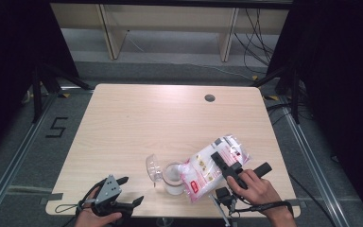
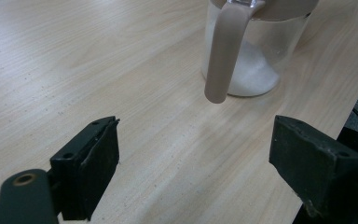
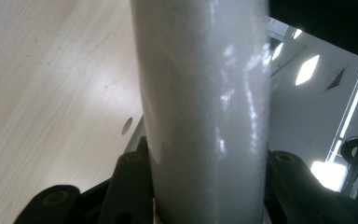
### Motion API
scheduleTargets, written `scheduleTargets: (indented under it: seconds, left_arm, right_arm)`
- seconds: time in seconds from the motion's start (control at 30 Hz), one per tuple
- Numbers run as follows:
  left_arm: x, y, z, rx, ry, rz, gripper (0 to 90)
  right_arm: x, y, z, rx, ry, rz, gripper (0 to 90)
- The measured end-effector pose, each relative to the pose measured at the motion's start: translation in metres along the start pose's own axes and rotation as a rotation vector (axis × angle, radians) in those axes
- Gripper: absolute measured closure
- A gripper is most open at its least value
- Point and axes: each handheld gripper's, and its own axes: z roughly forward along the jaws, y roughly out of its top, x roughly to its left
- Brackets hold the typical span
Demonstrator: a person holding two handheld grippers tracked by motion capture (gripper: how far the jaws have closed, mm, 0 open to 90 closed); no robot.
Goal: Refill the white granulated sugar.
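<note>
Pale wood table (image 1: 137, 123) under dim lighting, dark curtains at both sides, bare shelving behind. Right gripper (image 1: 223, 163) is clamped on a clear plastic bag (image 1: 208, 170) of white powder; bag tilted, its lower end over the mouth of a jar (image 1: 172, 178) near the front edge. In the right gripper view the bag (image 3: 205, 107) stands squeezed between both jaws. Jar's clear lid (image 1: 153, 166) is flipped open to its left. Left gripper (image 1: 125, 191) rests low at the front left corner, jaws spread wide, nothing between them. Left gripper view: jar (image 2: 256, 56) ahead, white powder heaped at its bottom, beige handle (image 2: 223, 51) facing the camera.
</note>
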Motion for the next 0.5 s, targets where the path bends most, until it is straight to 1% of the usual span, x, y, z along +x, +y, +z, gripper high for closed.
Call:
scheduleTargets:
  seconds: [0.03,0.07,0.2,0.23,0.3,0.33,0.4,0.43,0.5]
  left_arm:
    - [0.0000,0.0000,0.0000,0.000,0.000,0.001,15.5]
    - [0.0000,0.0000,-0.0001,0.000,0.000,0.000,15.5]
    - [0.0001,0.0000,-0.0001,0.000,0.000,0.000,15.5]
    - [0.0001,0.0000,-0.0001,0.000,0.000,0.002,15.5]
    - [0.0001,0.0001,-0.0001,0.001,0.000,0.005,15.6]
    - [0.0001,0.0001,-0.0001,0.001,0.000,0.002,15.5]
    - [0.0000,0.0000,0.0000,0.000,0.000,0.000,15.5]
    - [0.0000,0.0000,0.0000,0.000,0.000,0.000,15.5]
    - [-0.0001,-0.0001,0.0000,0.000,0.000,0.000,15.5]
  right_arm:
    - [-0.0013,-0.0002,0.0003,-0.006,0.001,-0.021,65.9]
    - [-0.0015,0.0001,0.0007,-0.007,-0.001,-0.023,65.9]
    - [-0.0009,-0.0003,0.0012,-0.004,-0.002,-0.017,65.9]
    - [0.0002,-0.0001,0.0008,0.002,0.004,0.000,65.9]
    - [-0.0001,0.0000,0.0011,0.003,0.005,-0.005,65.9]
    - [-0.0011,-0.0003,0.0018,-0.003,0.000,-0.024,65.9]
    - [0.0002,0.0004,0.0016,0.004,0.007,-0.011,65.9]
    - [-0.0003,0.0004,0.0018,0.001,0.010,-0.017,66.0]
    - [0.0005,0.0005,0.0020,0.003,0.006,-0.014,66.0]
